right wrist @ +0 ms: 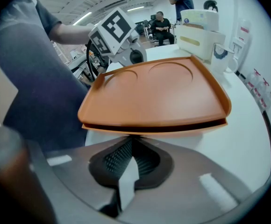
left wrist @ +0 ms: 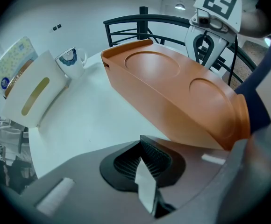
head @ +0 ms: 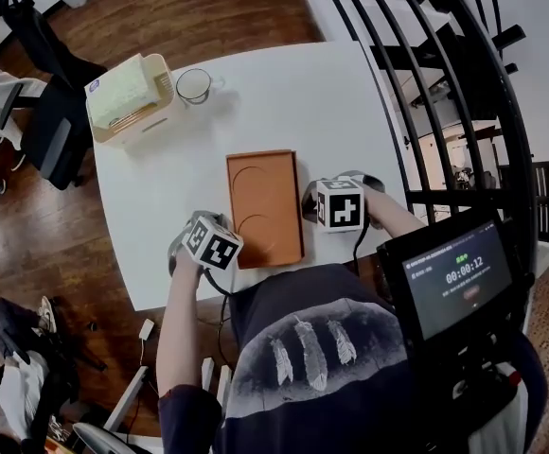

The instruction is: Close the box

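A flat orange box (head: 263, 206) lies in the middle of the white table (head: 312, 93), its lid marked with two round hollows. In the right gripper view the lid (right wrist: 159, 90) rests on the base with a thin dark seam along the near edge. My left gripper (head: 229, 252) sits at the box's near left corner, and in its own view (left wrist: 142, 143) the jaws are shut with nothing between them, just short of the box (left wrist: 173, 87). My right gripper (head: 309, 206) is against the box's right side, shut and empty (right wrist: 131, 141).
A cream tissue holder (head: 128, 97) and a glass mug (head: 194, 85) stand at the table's far left. A black railing (head: 426, 74) runs along the right. A timer screen (head: 459, 277) hangs near my body. Office chairs (head: 52, 93) stand to the left.
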Demonstrator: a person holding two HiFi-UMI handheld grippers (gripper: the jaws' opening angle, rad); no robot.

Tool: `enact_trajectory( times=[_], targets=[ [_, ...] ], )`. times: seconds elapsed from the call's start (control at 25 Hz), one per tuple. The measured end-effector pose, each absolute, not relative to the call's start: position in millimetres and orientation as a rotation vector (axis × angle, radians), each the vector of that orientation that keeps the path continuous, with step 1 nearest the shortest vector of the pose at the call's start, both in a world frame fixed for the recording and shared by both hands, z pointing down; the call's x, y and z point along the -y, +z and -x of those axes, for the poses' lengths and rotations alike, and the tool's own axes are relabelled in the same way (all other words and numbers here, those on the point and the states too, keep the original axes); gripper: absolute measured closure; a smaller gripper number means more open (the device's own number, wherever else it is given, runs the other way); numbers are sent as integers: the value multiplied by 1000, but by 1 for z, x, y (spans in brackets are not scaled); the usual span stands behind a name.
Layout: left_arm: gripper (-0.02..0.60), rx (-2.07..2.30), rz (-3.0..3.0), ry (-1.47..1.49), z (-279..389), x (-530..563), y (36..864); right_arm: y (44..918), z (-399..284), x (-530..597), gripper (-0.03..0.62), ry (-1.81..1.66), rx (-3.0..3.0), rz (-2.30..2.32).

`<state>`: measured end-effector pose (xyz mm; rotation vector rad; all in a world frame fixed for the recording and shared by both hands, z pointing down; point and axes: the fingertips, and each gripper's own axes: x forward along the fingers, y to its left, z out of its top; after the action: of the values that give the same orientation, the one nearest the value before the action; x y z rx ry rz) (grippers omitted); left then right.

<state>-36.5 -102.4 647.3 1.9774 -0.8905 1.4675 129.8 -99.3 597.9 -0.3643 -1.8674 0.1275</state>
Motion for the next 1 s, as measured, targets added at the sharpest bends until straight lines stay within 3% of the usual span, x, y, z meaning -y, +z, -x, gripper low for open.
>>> enact_trajectory(
  times=[1.0],
  targets=[
    [566, 894, -1969, 1436, 38, 103, 646, 592, -117, 107, 589, 84, 1871, 367]
  ],
)
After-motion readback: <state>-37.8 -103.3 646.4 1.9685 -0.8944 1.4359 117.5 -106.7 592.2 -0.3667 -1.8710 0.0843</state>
